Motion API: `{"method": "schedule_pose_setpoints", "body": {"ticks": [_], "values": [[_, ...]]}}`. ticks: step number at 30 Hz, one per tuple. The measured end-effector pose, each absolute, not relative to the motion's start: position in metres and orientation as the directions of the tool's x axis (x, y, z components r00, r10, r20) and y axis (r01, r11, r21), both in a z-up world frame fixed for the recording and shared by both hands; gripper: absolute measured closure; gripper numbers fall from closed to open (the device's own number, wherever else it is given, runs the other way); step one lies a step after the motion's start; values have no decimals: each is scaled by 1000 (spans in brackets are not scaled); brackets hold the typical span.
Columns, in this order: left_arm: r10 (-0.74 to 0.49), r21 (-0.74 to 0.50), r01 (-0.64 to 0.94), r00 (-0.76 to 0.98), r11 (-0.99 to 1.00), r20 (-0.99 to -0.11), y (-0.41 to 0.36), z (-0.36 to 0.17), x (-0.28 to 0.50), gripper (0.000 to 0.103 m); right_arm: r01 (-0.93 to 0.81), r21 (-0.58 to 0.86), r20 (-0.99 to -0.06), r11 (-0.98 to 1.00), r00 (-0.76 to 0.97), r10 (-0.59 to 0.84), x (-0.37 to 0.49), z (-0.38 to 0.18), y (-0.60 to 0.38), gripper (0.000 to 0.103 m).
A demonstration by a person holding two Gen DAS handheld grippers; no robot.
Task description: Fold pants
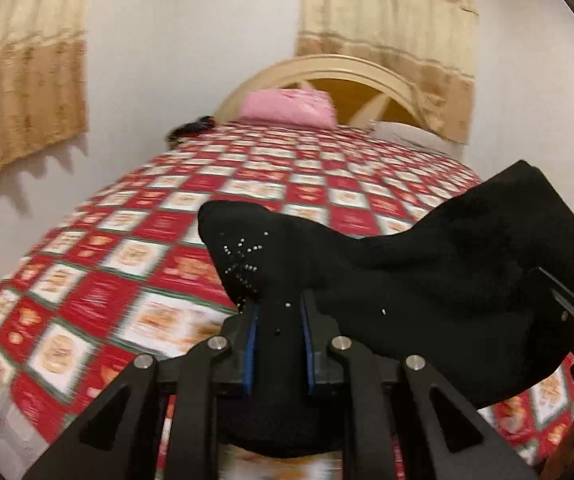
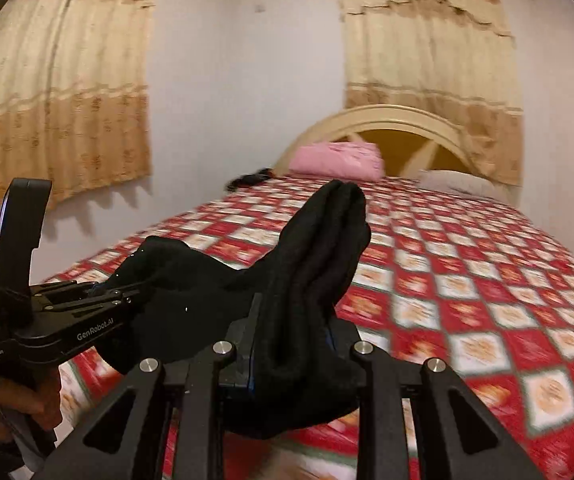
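Note:
The black pants (image 1: 427,272), with small shiny studs near one end, hang in the air over the bed, stretched between both grippers. In the left wrist view my left gripper (image 1: 279,320) is shut on the studded end, the cloth pinched between its blue pads. The right gripper (image 1: 567,304) shows at the right edge, buried in the cloth. In the right wrist view my right gripper (image 2: 293,332) is shut on a thick bunched fold of the pants (image 2: 319,256). The left gripper (image 2: 127,286) sits to its left, held by a hand (image 2: 27,400).
A bed with a red and white checked cover (image 2: 467,300) fills the room ahead. A pink pillow (image 2: 337,160) and a pale pillow (image 2: 459,184) lie by the arched headboard (image 2: 391,120). A dark object (image 2: 249,179) lies at the far left edge. Beige curtains (image 2: 55,100) hang on the walls.

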State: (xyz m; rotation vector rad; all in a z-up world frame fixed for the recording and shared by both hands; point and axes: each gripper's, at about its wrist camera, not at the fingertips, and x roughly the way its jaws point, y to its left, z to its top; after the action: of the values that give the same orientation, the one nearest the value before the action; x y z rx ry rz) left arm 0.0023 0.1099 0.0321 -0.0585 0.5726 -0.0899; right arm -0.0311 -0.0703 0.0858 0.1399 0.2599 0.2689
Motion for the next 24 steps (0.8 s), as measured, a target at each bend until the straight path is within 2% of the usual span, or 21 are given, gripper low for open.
{"method": "schedule_pose_setpoints", "body": {"ticks": [9, 24], "values": [[92, -51, -142, 838, 989, -537, 199, 28, 15, 84, -402, 149, -211, 904, 880, 426, 12, 101, 16, 77], [206, -24, -260, 815, 965, -541, 246, 25, 29, 84, -491, 182, -214, 852, 826, 521, 53, 105, 65, 77]]}}
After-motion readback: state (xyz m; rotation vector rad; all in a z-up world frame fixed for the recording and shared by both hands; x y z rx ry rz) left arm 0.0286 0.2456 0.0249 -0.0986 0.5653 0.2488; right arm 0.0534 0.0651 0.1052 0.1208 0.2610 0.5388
